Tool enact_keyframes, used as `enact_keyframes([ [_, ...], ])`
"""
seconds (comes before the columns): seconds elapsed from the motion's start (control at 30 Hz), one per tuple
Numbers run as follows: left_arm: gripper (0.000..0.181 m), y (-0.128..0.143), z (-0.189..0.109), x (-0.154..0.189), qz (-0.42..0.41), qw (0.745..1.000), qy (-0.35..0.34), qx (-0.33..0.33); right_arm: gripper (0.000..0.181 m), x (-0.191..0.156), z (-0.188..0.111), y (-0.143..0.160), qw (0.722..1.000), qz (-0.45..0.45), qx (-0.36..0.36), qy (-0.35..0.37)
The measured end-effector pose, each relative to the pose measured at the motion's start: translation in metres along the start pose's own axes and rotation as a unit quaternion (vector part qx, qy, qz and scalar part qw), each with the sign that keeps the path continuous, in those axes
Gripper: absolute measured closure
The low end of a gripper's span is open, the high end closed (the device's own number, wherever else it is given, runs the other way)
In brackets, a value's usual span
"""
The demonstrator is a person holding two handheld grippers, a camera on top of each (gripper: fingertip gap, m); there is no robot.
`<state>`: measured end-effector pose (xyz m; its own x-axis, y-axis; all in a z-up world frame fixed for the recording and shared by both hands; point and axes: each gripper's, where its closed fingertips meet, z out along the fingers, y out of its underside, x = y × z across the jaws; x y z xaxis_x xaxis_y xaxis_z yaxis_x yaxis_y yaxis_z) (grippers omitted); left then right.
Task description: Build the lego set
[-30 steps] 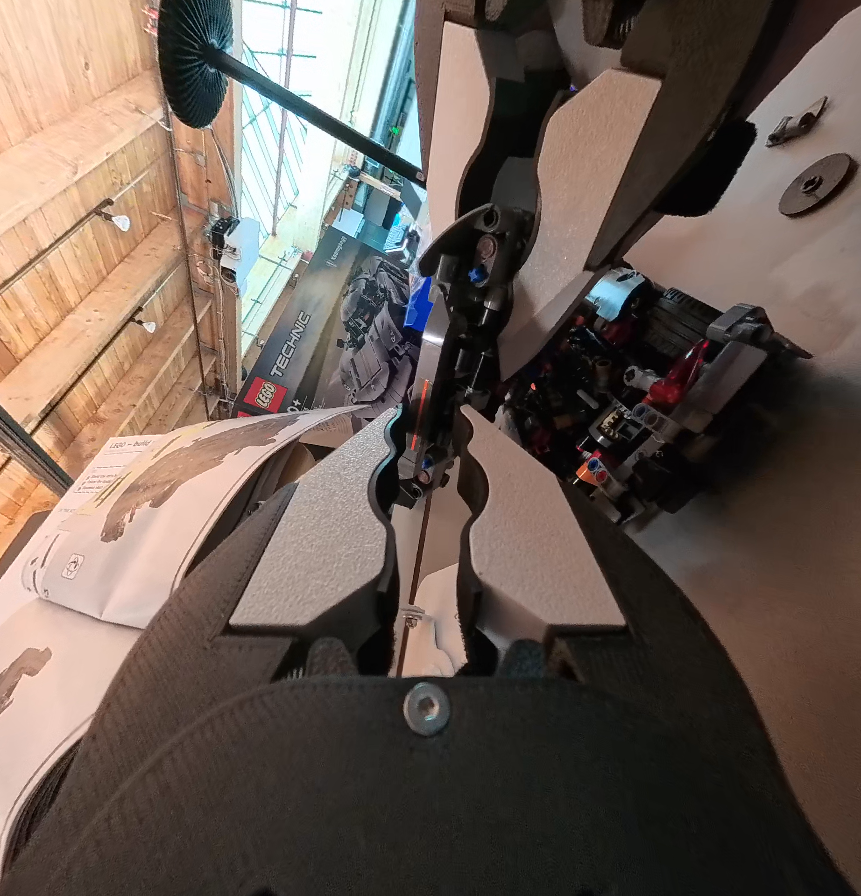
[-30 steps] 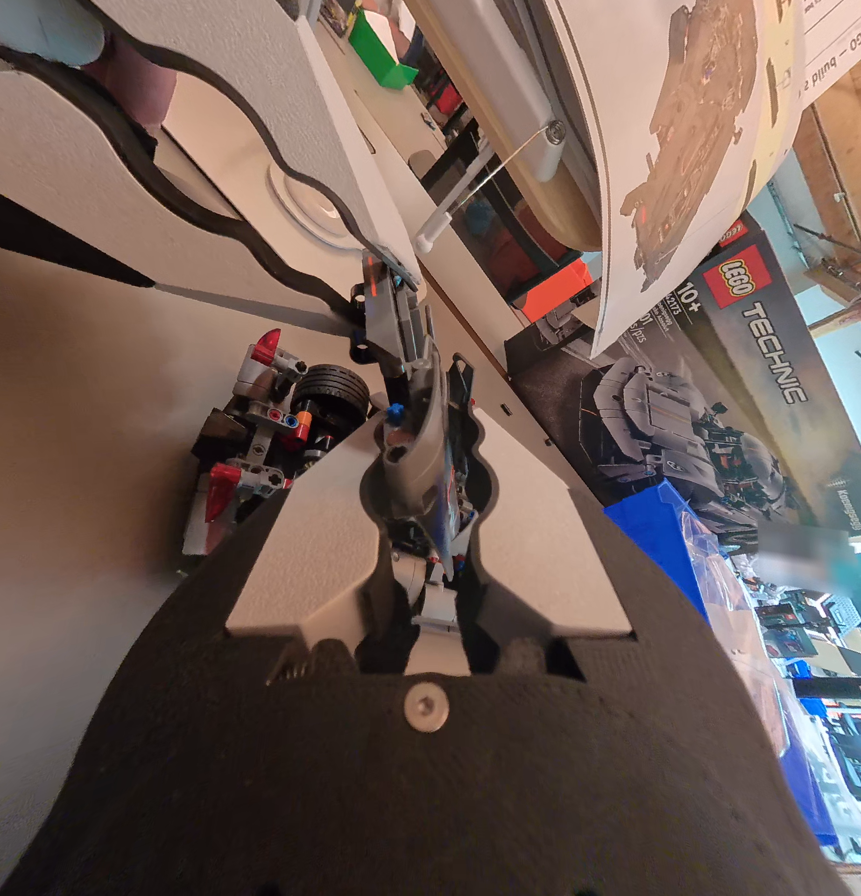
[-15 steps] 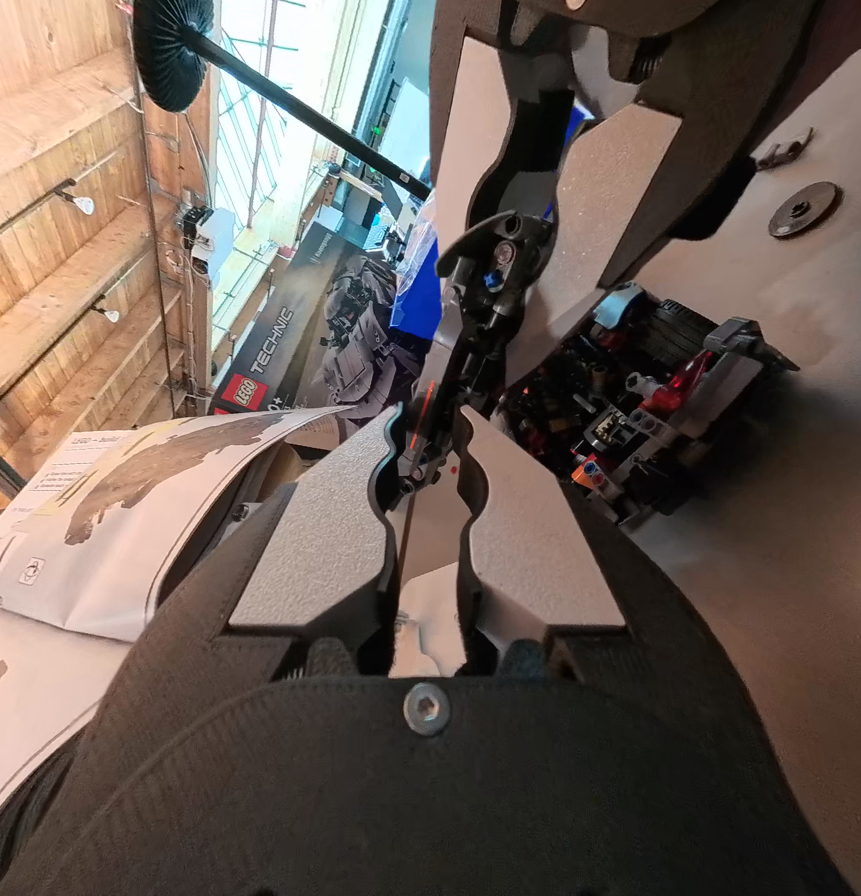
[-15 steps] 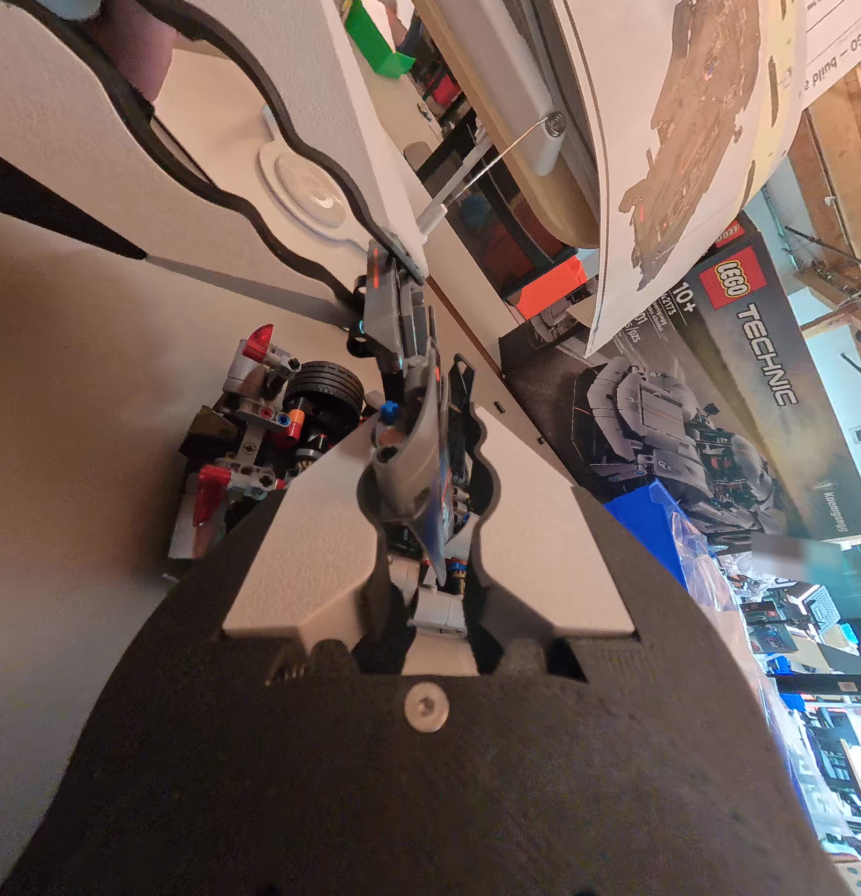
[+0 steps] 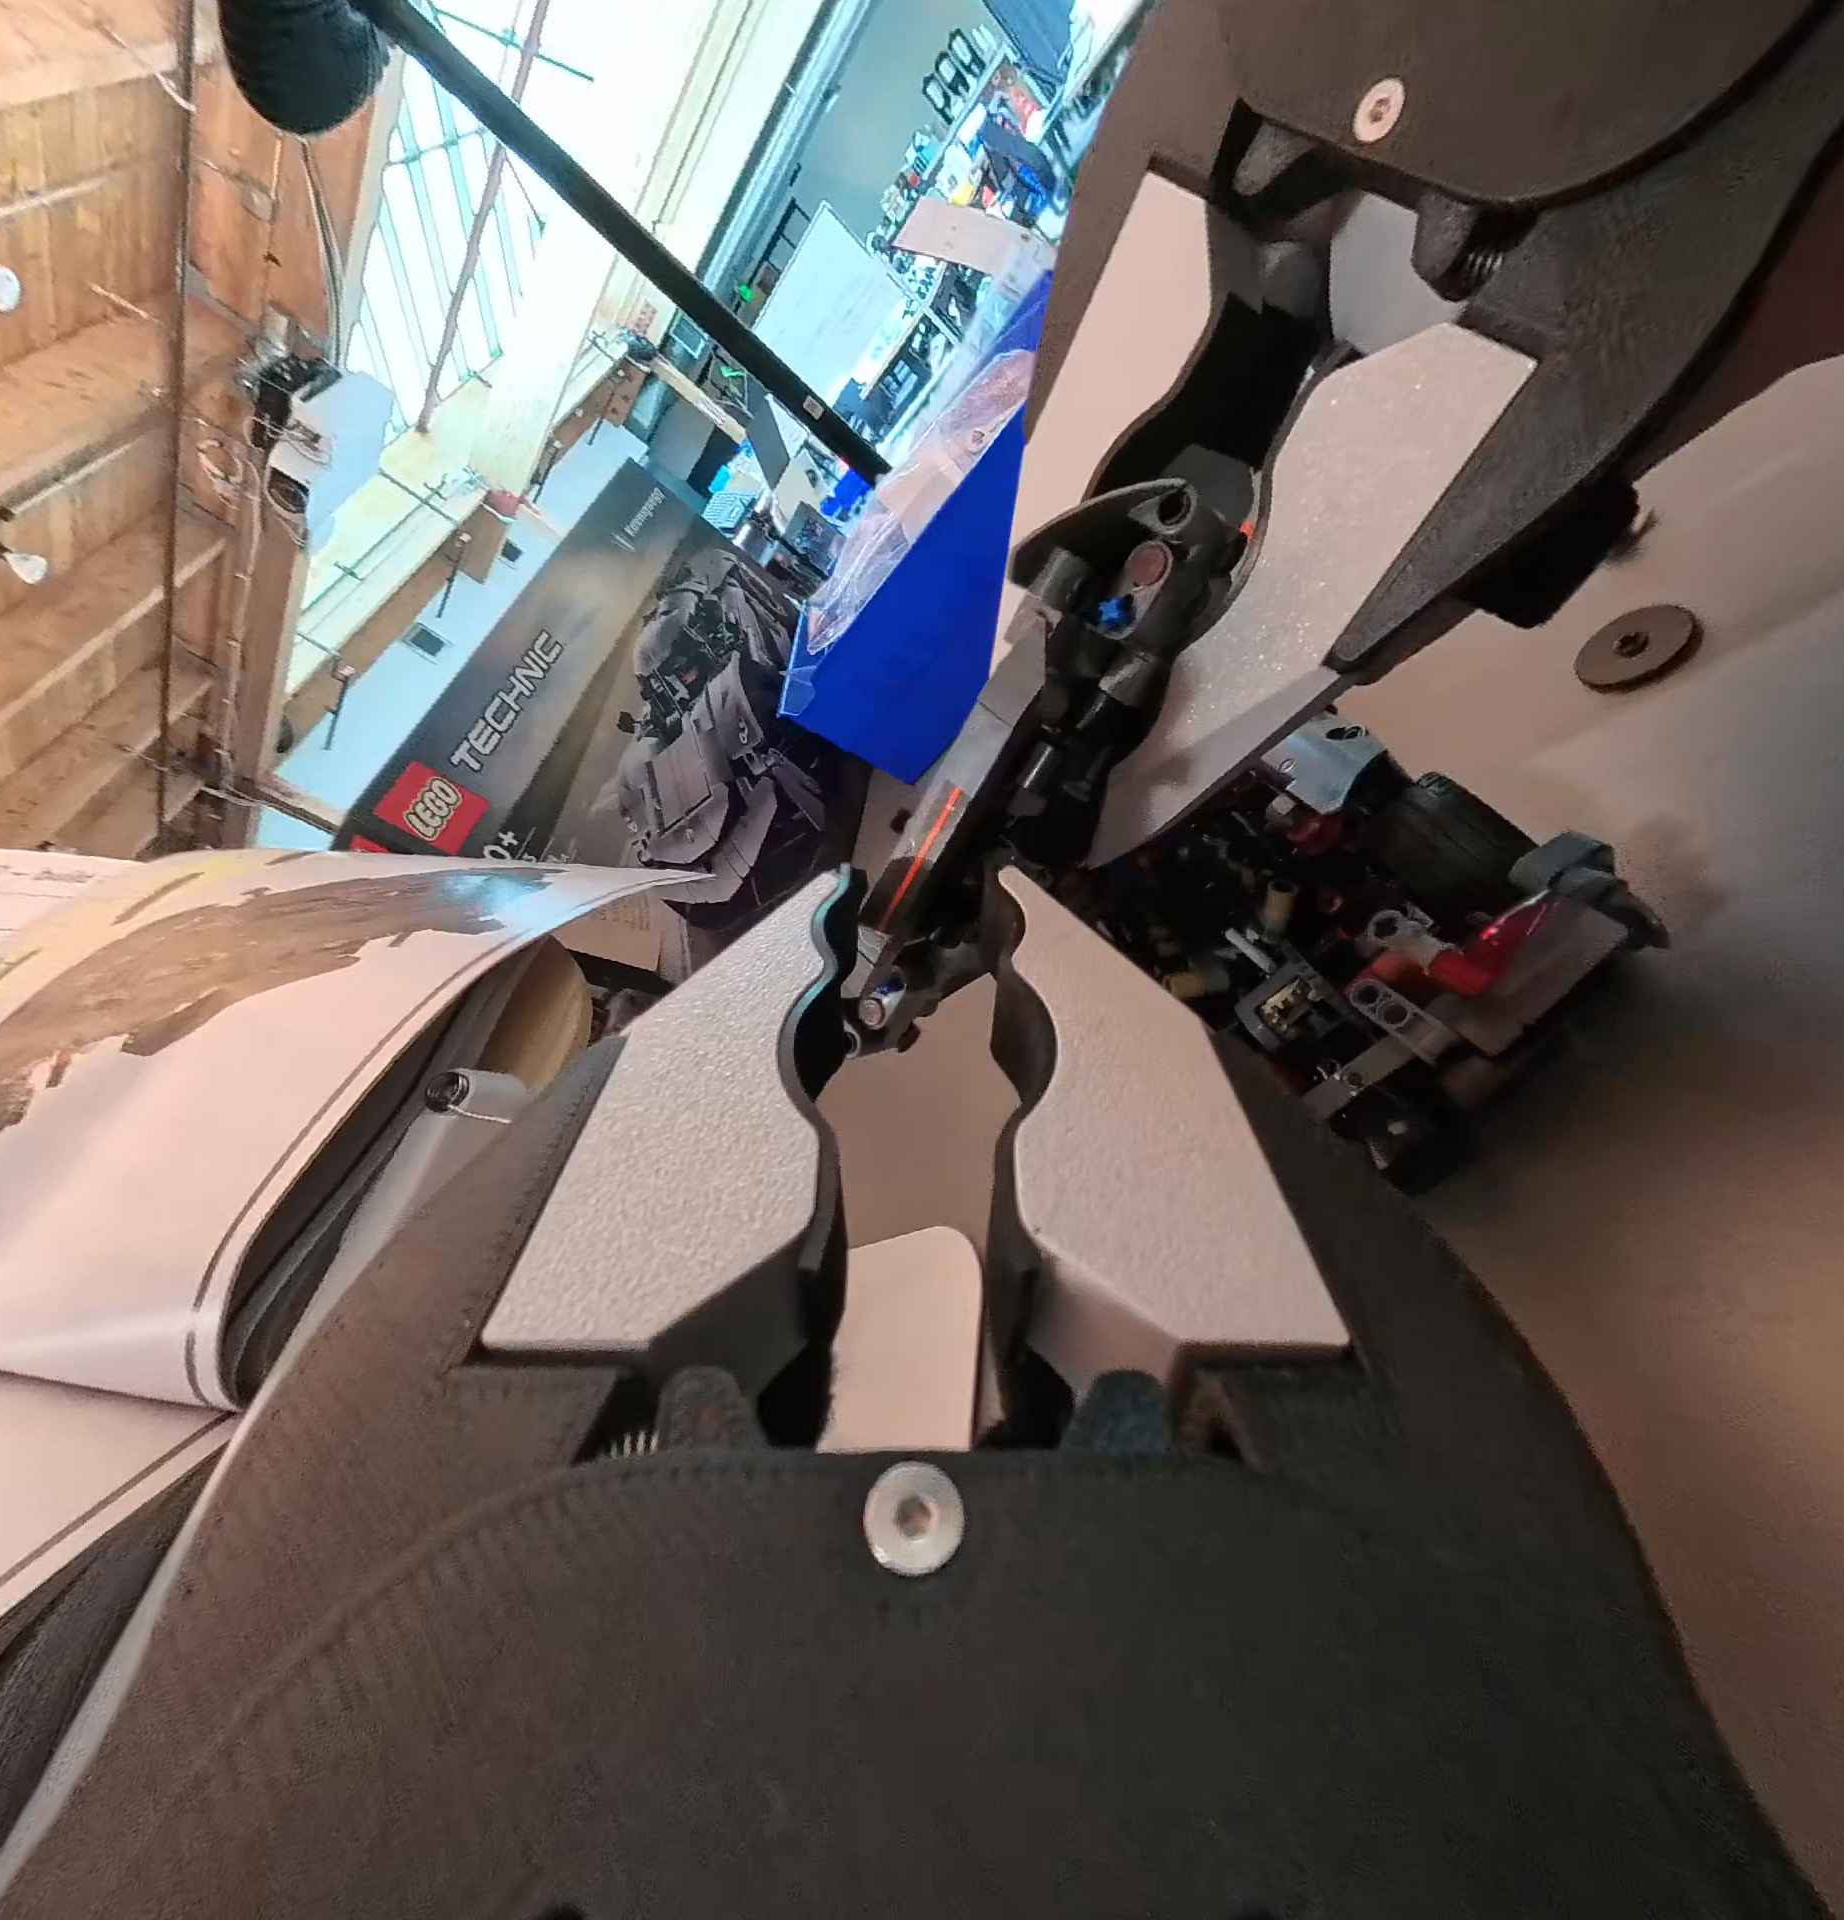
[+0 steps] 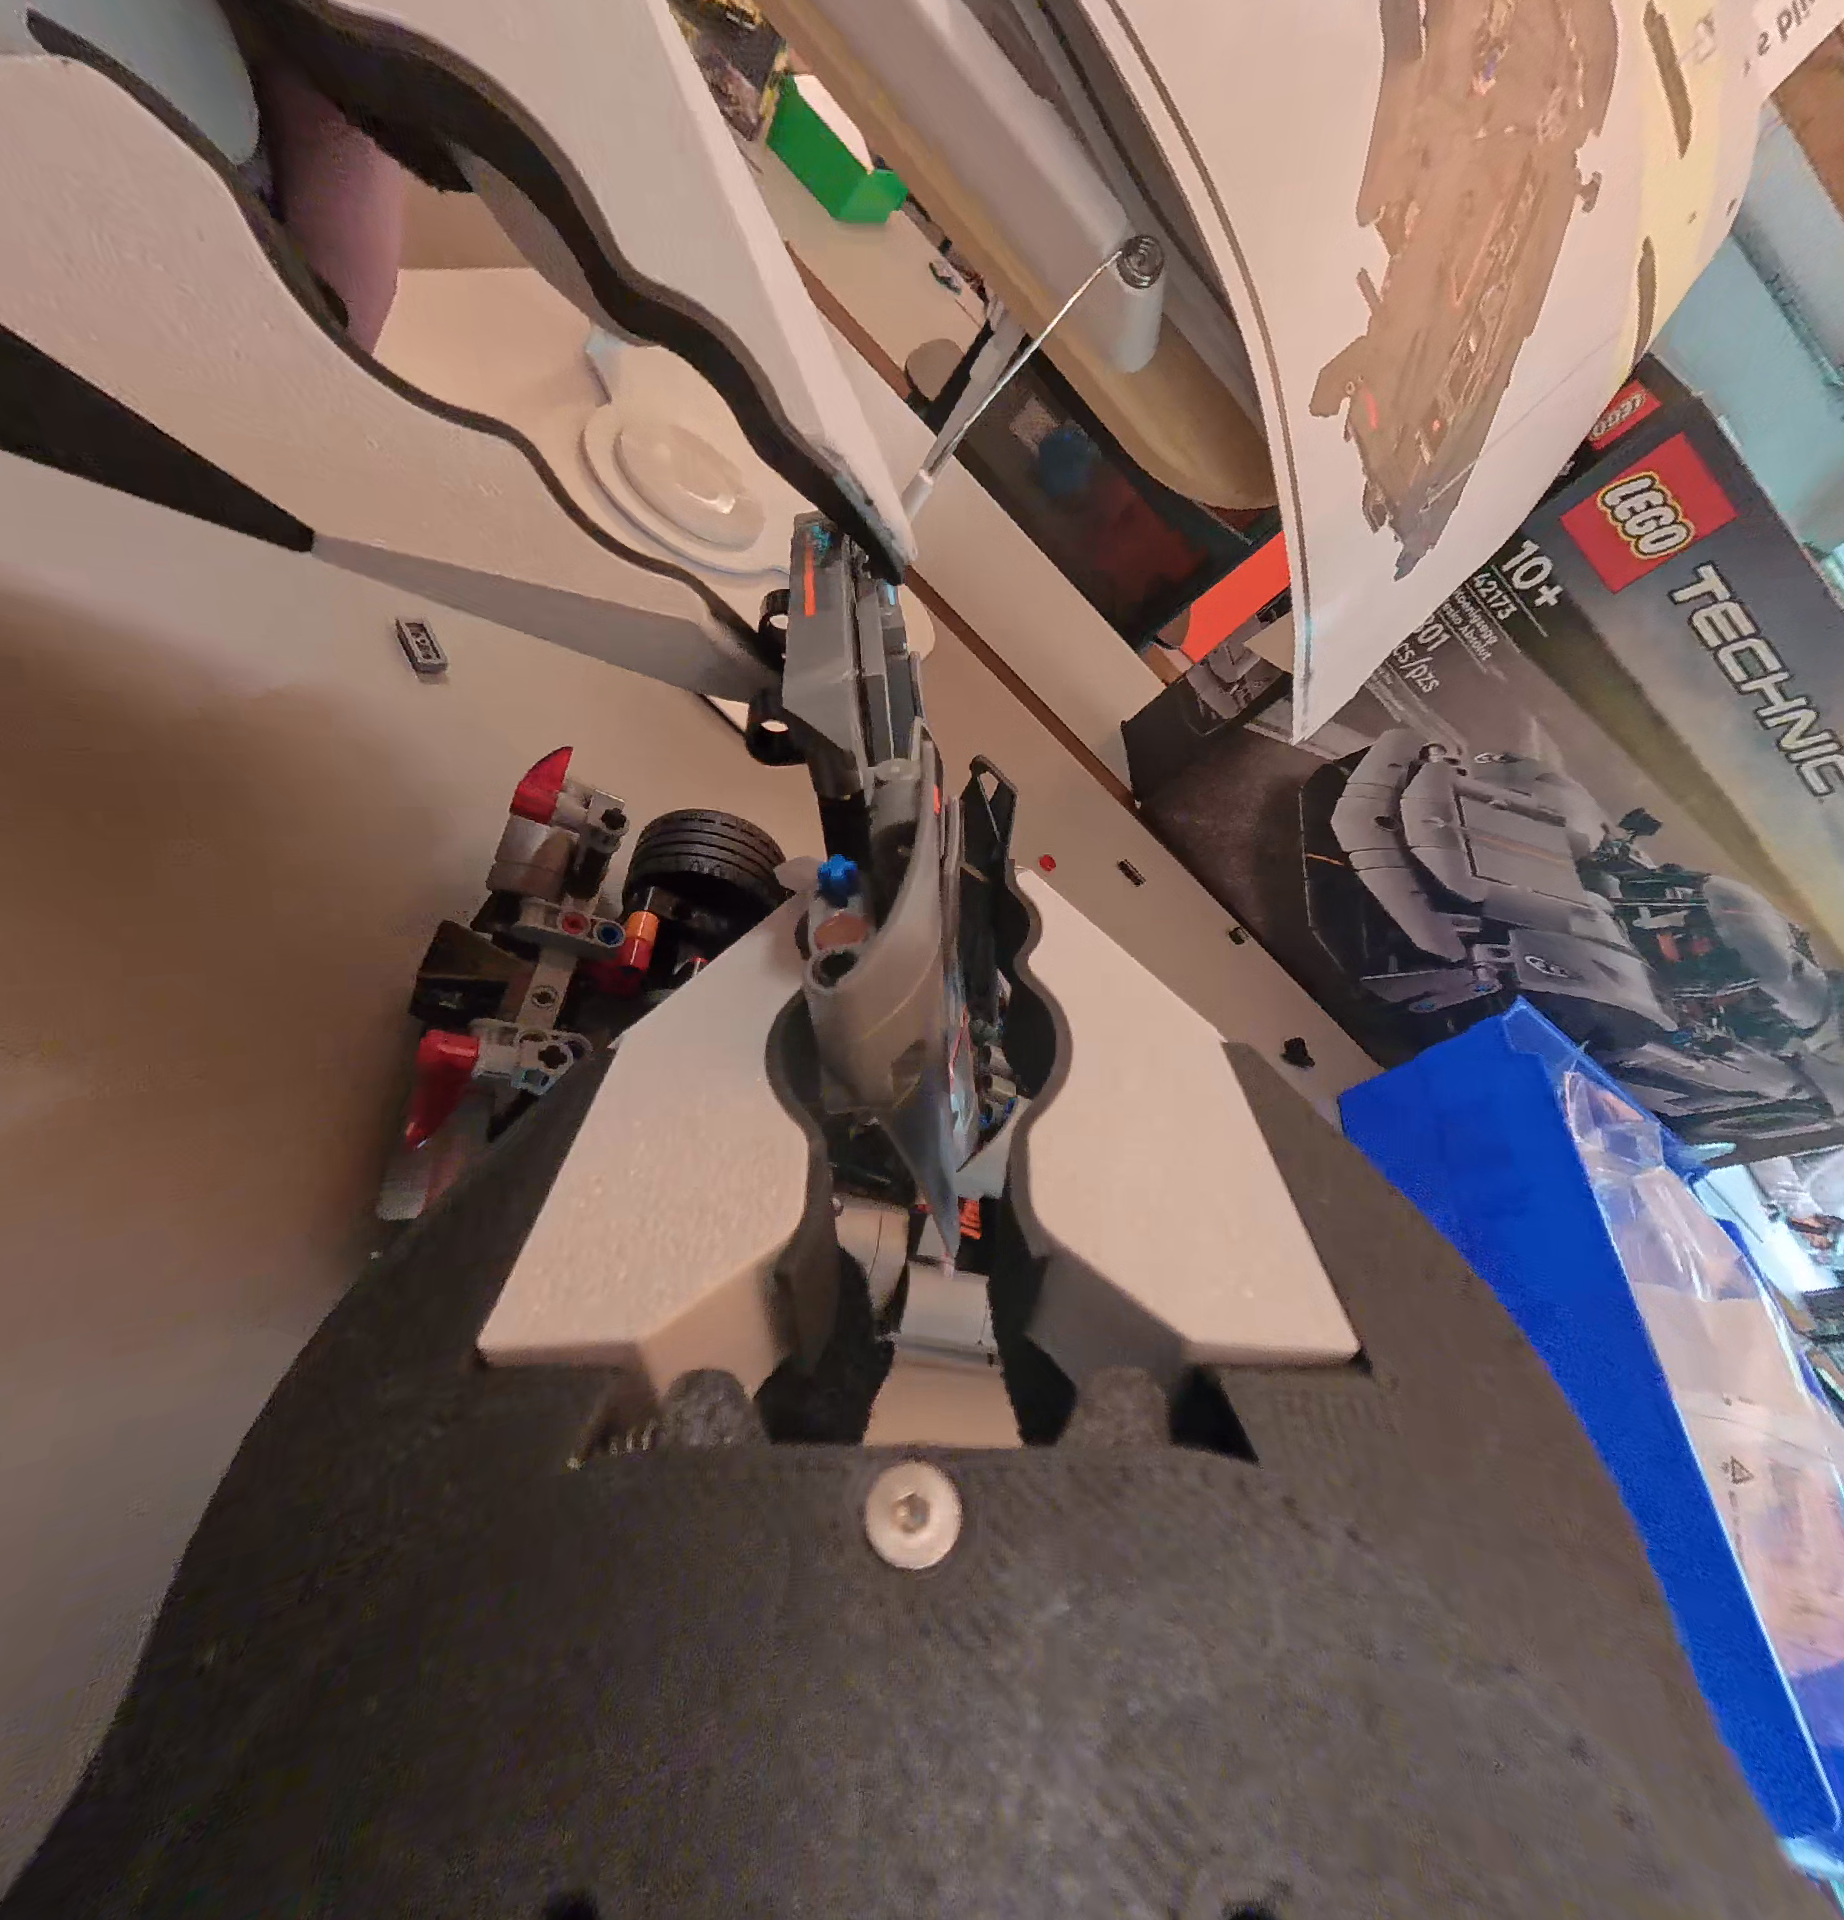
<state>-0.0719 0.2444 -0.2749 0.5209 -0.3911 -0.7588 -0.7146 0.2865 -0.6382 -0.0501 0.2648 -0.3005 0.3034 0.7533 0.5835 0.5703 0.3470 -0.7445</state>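
- Left wrist view: left gripper had its two grey fingers closed on the lower tip of a long grey-and-black lego panel assembly, gripped only at the fingertips, with open space between the fingers farther back.
- The assembly's long axis ran from that grip up and to the right, away from the camera, its far end with a blue pin lying between the fingers of the right gripper opposite.
- One orange stripe ran along the assembly's length.
- One partly built lego car chassis lay on the pale table to the right, apart from the held piece, with one black tyre and one red part visible.
- One open instruction booklet curved at left, one set box stood behind it, and one blue bin sat beside the box.
- Right wrist view: right gripper was clamped on the curved grey end of the same lego panel assembly, which filled the gap between its fingers.
- The piece pointed up and slightly left, away from the camera, toward the left gripper pinching its far tip.
- The chassis lay on the table to the left, showing one tyre and two red pieces.
- One small dark flat piece lay alone on the table.
- The booklet, box and blue bin stood at right; one green bin showed at top.
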Motion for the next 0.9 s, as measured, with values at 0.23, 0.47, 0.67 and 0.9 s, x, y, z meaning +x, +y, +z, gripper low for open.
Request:
enact_keyframes([
  [0.23,0.161,-0.0008,0.0036,-0.0030,-0.029,0.999,0.022,-0.002,0.153,0.0022,0.0005,-0.0003,1.000,0.029,0.004,-0.011],
  [0.47,0.162,-0.0010,0.0071,-0.0030,-0.017,0.998,0.052,-0.006,0.152,0.0031,-0.0006,0.0005,0.999,0.050,0.007,-0.014],
  [0.67,0.162,-0.0002,0.0081,-0.0039,0.006,0.998,0.057,-0.013,0.152,0.0039,0.0008,0.0008,0.999,0.046,0.011,-0.005],
  [0.9,0.162,-0.0022,0.0073,-0.0041,0.028,0.998,0.052,-0.015,0.144,0.0082,-0.0023,0.0020,0.999,0.040,0.012,0.015],
])
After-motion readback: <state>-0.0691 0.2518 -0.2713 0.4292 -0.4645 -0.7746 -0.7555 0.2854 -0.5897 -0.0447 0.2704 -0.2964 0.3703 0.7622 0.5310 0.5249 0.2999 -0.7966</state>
